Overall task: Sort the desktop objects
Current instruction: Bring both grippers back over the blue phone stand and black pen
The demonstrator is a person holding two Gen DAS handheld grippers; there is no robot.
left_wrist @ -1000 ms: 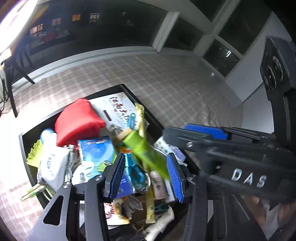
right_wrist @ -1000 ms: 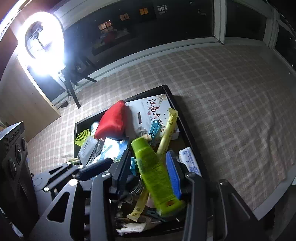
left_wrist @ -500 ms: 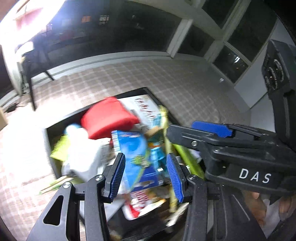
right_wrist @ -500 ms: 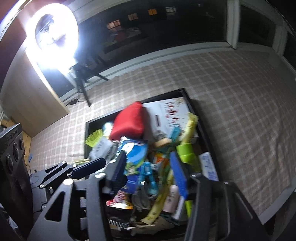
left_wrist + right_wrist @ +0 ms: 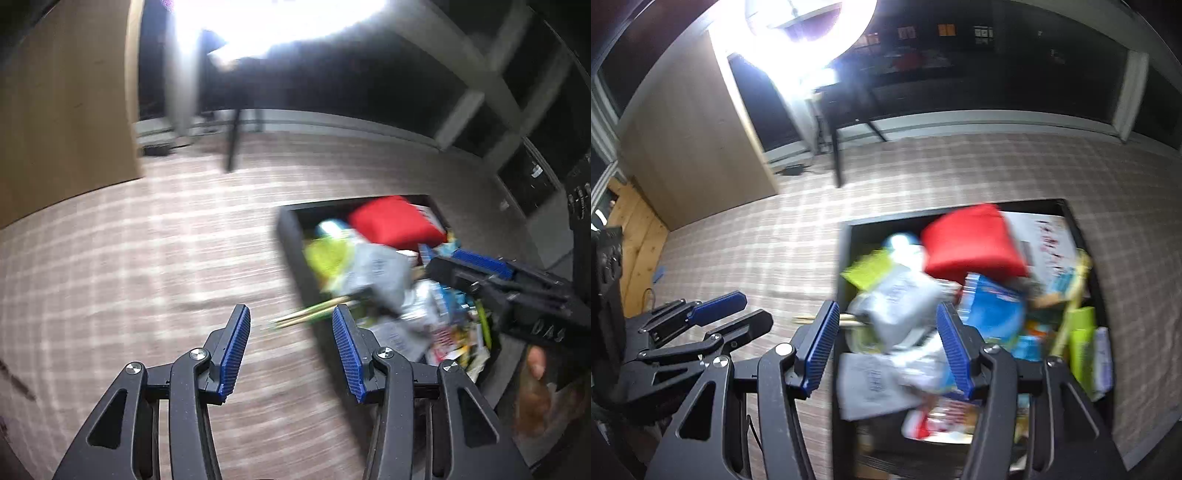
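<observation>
A black tray [image 5: 842,266] packed with several loose items stands on the checked cloth. In it are a red pouch [image 5: 971,243], a grey-white packet [image 5: 901,299], a blue packet [image 5: 993,306] and a green bottle [image 5: 1080,343] near its right side. My right gripper [image 5: 886,306] hangs open above the tray's left part, with nothing between its pads. My left gripper [image 5: 290,310] is open and empty over bare cloth, left of the tray [image 5: 291,240]. Wooden chopsticks [image 5: 314,315] stick out over the tray's left rim. Both views are motion-blurred.
Checked cloth [image 5: 147,258] stretches wide to the left of the tray. A wooden cabinet [image 5: 687,147] and a bright ring light on a dark stand [image 5: 836,158] are at the back. A hand [image 5: 535,391] holds the right gripper.
Both grippers swung left. The right one let go of the green bottle, which now lies in the tray. The left one moved off the tray to over the cloth.
</observation>
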